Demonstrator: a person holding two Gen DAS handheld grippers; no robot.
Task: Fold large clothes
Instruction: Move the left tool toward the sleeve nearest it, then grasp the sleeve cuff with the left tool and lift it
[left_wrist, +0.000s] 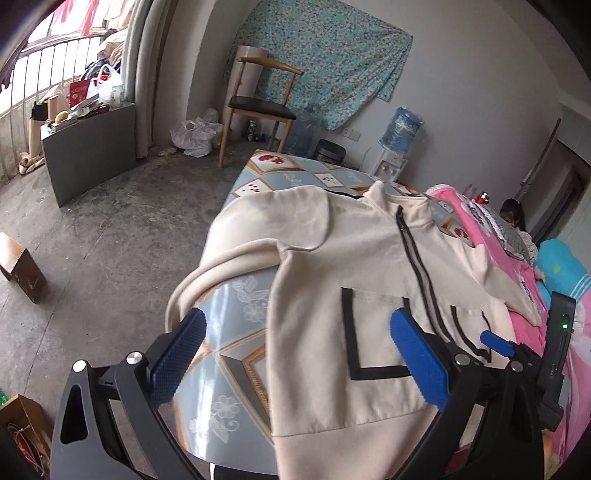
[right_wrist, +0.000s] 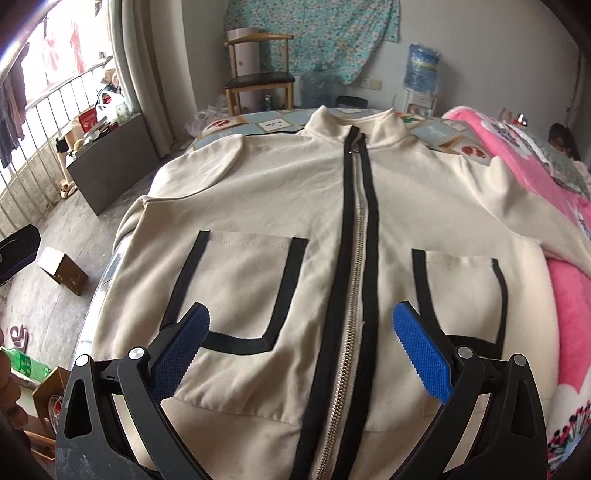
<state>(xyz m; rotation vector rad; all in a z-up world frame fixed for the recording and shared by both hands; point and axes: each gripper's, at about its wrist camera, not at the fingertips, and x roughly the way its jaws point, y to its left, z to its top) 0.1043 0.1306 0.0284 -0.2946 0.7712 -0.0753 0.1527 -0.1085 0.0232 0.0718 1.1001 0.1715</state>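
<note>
Both the left tongs (left_wrist: 297, 354) and right tongs (right_wrist: 301, 347) hang spread apart over the cream jacket (right_wrist: 295, 206), which lies flat on the counter (left_wrist: 236, 306), its sleeve overhanging the edge at nine o'clock, with bare floor (left_wrist: 110, 236) beyond; no readable writing.

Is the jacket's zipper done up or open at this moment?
Done up: the zipper on the cream jacket runs closed from hem to collar, pull tab at the top.

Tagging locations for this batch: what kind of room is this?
Most likely a lived-in bedroom: a pink blanket beside the jacket, a water dispenser, a wooden chair.
</note>
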